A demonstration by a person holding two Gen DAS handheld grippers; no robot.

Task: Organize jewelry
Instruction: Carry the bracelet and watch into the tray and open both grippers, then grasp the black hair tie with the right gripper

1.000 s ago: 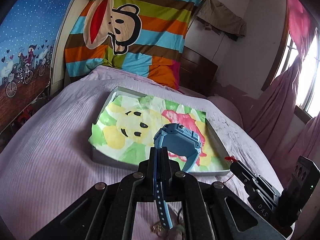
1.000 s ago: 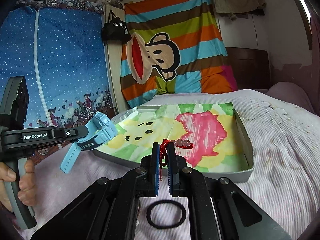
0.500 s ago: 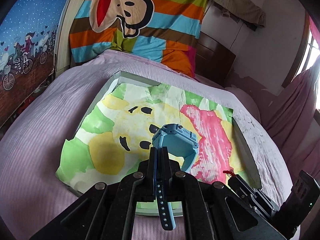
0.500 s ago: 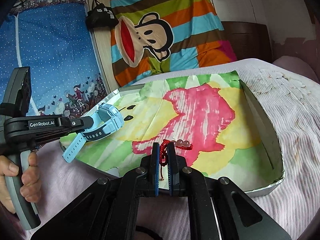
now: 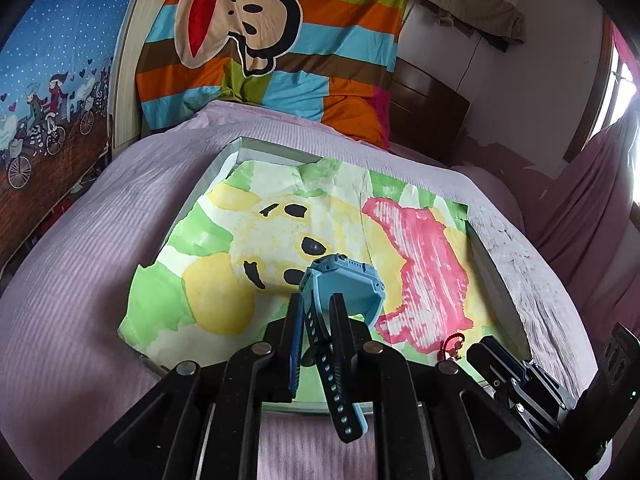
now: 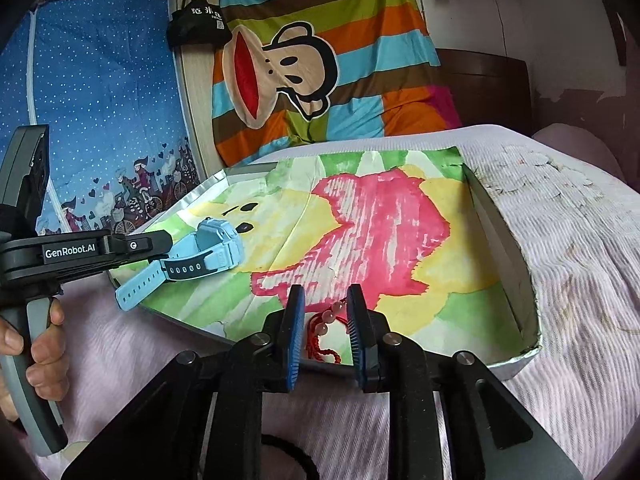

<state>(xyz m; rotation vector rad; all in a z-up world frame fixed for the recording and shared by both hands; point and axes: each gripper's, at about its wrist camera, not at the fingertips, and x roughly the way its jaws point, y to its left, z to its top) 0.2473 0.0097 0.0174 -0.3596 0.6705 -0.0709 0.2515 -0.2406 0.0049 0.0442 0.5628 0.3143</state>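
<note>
A striped monkey-print blanket (image 5: 260, 32) hangs behind what may be a black bag (image 6: 198, 24).

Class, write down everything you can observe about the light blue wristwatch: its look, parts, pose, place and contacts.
The light blue wristwatch looks like plastic or rubber, with a chunky squarish case and a strap punched with holes; part of the strap is darker. It lies tilted over the near left edge of the shallow box lined with painted paper. The left gripper, jaws slightly parted, has the strap between its fingers. The strap's free end hangs past the box edge.
</note>
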